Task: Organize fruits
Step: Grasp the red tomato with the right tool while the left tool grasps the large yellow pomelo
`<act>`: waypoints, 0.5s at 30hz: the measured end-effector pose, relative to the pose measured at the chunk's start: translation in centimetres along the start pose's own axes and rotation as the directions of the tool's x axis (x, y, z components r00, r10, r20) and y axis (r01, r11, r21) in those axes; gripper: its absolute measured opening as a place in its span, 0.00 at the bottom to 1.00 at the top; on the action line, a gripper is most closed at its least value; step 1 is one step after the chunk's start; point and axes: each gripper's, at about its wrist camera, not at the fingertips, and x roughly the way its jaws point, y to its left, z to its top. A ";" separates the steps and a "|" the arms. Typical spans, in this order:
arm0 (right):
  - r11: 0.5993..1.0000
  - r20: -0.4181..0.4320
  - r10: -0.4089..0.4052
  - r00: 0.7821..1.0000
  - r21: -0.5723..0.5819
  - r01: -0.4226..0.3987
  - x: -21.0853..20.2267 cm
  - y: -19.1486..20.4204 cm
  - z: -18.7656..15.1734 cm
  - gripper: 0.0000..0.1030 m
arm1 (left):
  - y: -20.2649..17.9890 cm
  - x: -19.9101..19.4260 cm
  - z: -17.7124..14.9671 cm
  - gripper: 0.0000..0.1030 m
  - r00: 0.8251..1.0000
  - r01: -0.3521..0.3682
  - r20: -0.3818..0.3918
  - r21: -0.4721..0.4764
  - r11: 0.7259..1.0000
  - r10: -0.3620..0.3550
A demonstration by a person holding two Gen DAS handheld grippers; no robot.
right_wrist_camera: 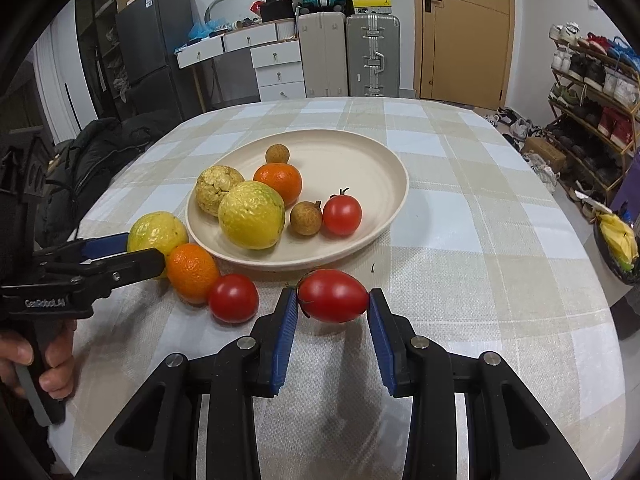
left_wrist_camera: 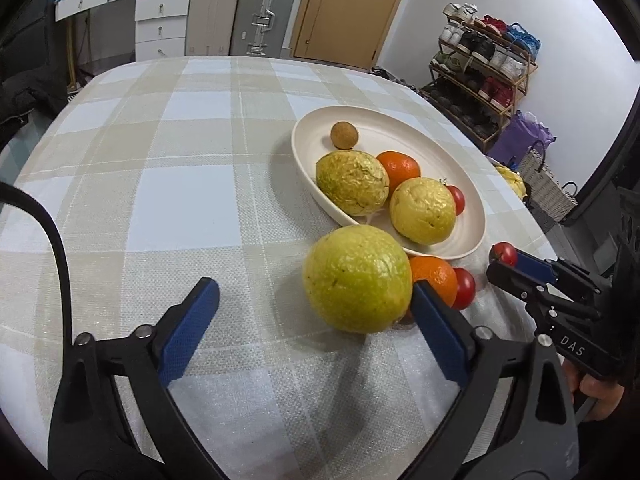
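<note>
— Between the blue pads of the right gripper (right_wrist_camera: 333,300), what is sitting?

— An oval tomato (right_wrist_camera: 332,295) is sitting there, clamped from both sides and hanging just above the checked tablecloth (right_wrist_camera: 472,216), a shadow lying under it.

— And what is lying around it?

— Just to its left a round tomato (right_wrist_camera: 233,298) is resting on the cloth, touching an orange (right_wrist_camera: 192,267). Beyond them the cream plate (right_wrist_camera: 360,160) is standing, its near rim just past the held tomato.

— What is the left gripper (left_wrist_camera: 316,312) doing?

— Its fingers are spread wide apart. A big green-yellow guava (left_wrist_camera: 358,278) is lying between them, pressing against the right pad (left_wrist_camera: 438,334), while the left pad is standing well clear of it.

— Is anything crowding that guava?

— Yes. The orange is sitting directly behind it, touching it, with the round tomato just beside the orange, and the plate's rim is coming close on the far side.

— What is lying on the plate?

— Two more guavas (right_wrist_camera: 251,214), one of them looking wrinkled (right_wrist_camera: 218,189), a second orange (right_wrist_camera: 279,182), a small tomato (right_wrist_camera: 342,214) and two brown longans, one near the middle (right_wrist_camera: 305,218) and one toward the far side (right_wrist_camera: 277,153).

— Anything else nearby?

— A dark jacket (right_wrist_camera: 92,156) is lying off the table's left edge, and suitcases (right_wrist_camera: 372,54) and a shoe rack (right_wrist_camera: 592,92) are standing against the walls, well apart from the fruit.
</note>
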 end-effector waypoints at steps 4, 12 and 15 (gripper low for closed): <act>0.999 0.034 0.043 0.998 0.015 -0.044 -0.8 -0.3 -0.1 0.36 | -0.3 -0.1 0.0 0.59 0.996 0.085 0.004 -0.009 0.996 -0.085; 0.996 0.060 0.093 0.994 0.008 -0.094 -1.4 -0.5 -0.5 0.36 | -1.1 -0.4 -0.2 0.50 0.996 0.090 0.016 0.020 0.996 -0.090; 0.995 0.063 0.101 0.993 -0.001 -0.101 -1.4 -0.4 -0.5 0.36 | -1.4 -0.7 -0.3 0.50 0.997 0.074 0.024 0.036 0.997 -0.075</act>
